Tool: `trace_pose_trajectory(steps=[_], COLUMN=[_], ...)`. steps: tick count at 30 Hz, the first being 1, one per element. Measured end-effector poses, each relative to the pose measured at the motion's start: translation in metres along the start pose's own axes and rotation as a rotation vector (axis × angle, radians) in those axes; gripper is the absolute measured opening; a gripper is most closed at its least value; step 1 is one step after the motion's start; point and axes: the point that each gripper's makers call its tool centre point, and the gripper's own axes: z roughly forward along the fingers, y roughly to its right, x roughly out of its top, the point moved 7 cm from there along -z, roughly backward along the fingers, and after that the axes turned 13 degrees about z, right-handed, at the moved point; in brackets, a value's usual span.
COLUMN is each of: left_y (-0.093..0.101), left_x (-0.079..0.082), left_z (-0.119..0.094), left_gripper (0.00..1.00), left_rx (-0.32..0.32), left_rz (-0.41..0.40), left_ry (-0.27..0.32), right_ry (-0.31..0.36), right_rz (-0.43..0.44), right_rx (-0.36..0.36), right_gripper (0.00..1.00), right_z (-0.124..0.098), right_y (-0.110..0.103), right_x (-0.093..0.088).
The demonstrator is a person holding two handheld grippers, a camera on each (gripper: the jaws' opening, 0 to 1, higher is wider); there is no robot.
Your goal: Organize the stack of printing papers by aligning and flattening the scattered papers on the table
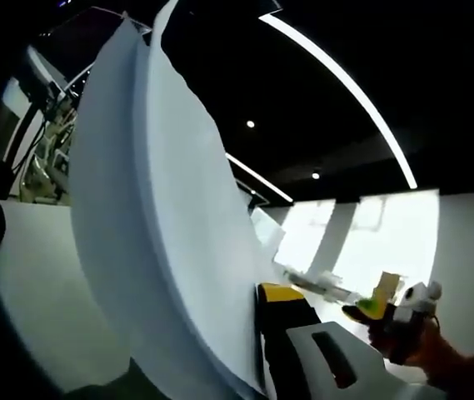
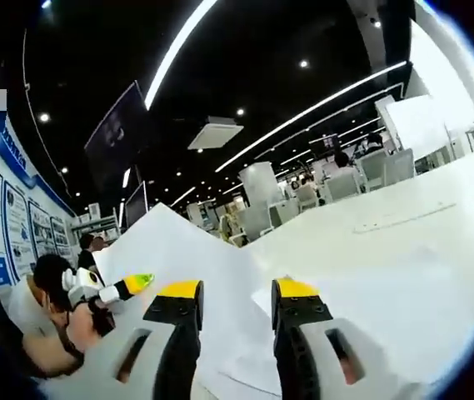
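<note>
— Where are the papers?
— My left gripper (image 1: 261, 333) is clamped on the stack of printing papers (image 1: 162, 225), standing it upright off the white table (image 2: 403, 250).
— And the right?
— My right gripper (image 2: 237, 300) has its jaws parted, holding nothing, over a loose sheet (image 2: 178, 250).

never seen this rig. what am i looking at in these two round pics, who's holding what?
No robot here: a person holds a two-jaw gripper in each hand, and each gripper carries a fisheye camera looking along its own jaws.

In the left gripper view, the left gripper sits at the bottom with a curved stack of white papers standing up against its yellow-tipped jaw; it appears to be pinching them, though the other jaw is hidden. The right gripper, in the person's hand, shows at lower right.

In the right gripper view, the right gripper has its jaws apart over the papers on the white table. The left gripper comes in at left.
</note>
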Motion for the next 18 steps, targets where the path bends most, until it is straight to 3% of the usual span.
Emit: trace_pose_trajectory(steps=[18], left_y=[-0.001], left_x=[-0.001], left_z=[0.001], left_gripper=[0.08], left_rx=[0.002], left_rz=[-0.003], left_ry=[-0.006], right_ry=[-0.125], right_rz=[-0.057], right_rx=[-0.013], right_gripper=[0.47], right_z=[-0.016], right_y=[-0.005], right_x=[-0.001])
